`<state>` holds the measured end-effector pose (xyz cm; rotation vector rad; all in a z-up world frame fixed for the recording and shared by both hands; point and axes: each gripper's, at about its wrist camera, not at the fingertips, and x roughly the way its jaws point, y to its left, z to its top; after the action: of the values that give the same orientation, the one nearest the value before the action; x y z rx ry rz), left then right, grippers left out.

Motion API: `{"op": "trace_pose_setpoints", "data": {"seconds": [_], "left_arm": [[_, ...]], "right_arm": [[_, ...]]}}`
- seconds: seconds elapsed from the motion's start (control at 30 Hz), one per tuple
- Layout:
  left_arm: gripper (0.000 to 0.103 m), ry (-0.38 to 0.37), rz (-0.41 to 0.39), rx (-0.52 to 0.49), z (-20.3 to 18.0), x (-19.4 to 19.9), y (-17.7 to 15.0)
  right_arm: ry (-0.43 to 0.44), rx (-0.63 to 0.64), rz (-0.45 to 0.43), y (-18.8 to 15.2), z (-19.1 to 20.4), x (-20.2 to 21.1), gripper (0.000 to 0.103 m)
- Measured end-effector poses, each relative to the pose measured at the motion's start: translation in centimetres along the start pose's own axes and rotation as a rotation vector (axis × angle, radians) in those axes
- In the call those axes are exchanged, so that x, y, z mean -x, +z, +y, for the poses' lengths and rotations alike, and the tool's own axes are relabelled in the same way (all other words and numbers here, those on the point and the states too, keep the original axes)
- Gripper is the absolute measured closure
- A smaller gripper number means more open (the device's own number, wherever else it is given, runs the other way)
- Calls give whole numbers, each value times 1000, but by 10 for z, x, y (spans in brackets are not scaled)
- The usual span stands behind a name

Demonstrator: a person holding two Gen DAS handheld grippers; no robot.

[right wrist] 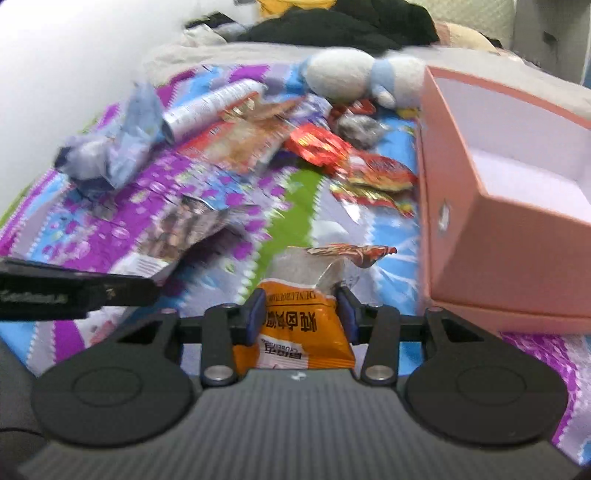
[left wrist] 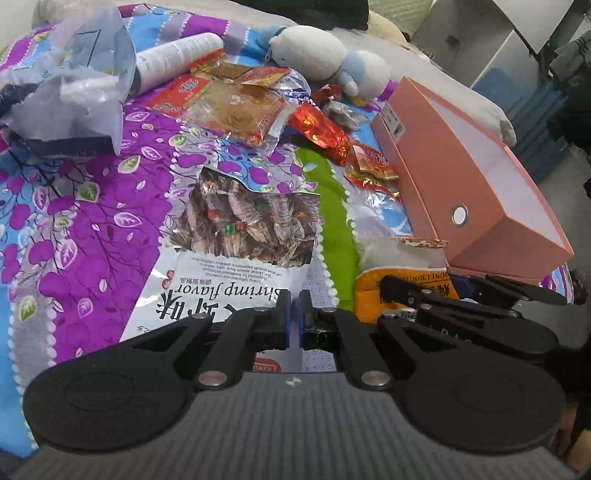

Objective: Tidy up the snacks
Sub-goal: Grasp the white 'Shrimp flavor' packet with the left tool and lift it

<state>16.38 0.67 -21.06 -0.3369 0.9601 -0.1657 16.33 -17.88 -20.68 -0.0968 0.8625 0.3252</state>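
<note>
On the bed, 2 snack packets gripped at once.
Left gripper [left wrist: 294,317] jaws clamped on shrimp packet [left wrist: 236,251]; right gripper [right wrist: 301,314] jaws pinching orange packet [right wrist: 295,325], pink box [right wrist: 517,229] at 2 o'clock; either slippery packet might slide free.

Bed surface: patchwork quilt [left wrist: 92,229] of purple leaf print with blue, grey and lime-green stripes, filling the lower and centre frame. Beyond it, upper centre: plain beige-grey blanket [right wrist: 229,55] with a heap of black fabric [right wrist: 332,26] on top. Upper left of right-wrist view: pale, brightly lit white wall [right wrist: 55,66]. Upper right of left-wrist view: white panelled furniture [left wrist: 491,48] and blue floor matting [left wrist: 528,107].
</note>
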Motion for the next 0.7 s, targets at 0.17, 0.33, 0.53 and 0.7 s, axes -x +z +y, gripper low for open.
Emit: {"op": "trace_pose_setpoints", "data": {"seconds": [0.17,0.33,0.53,0.7], "left_arm": [[82,17,11,-63,-6,2,-1],[20,70,-42,-134,-12,12,-8],[7,163,-46,-204,-7,5,-2],[5,228,-23,-268,0,-12,5]], "right_arm": [[-28,-25,11,-5,-5,-3,52],[-54,-86,-24,-10,-6,1,17],[-104,-160,-64,-11,-6,-1,17],[-120,-135,-58,-9,2,-17,17]]}}
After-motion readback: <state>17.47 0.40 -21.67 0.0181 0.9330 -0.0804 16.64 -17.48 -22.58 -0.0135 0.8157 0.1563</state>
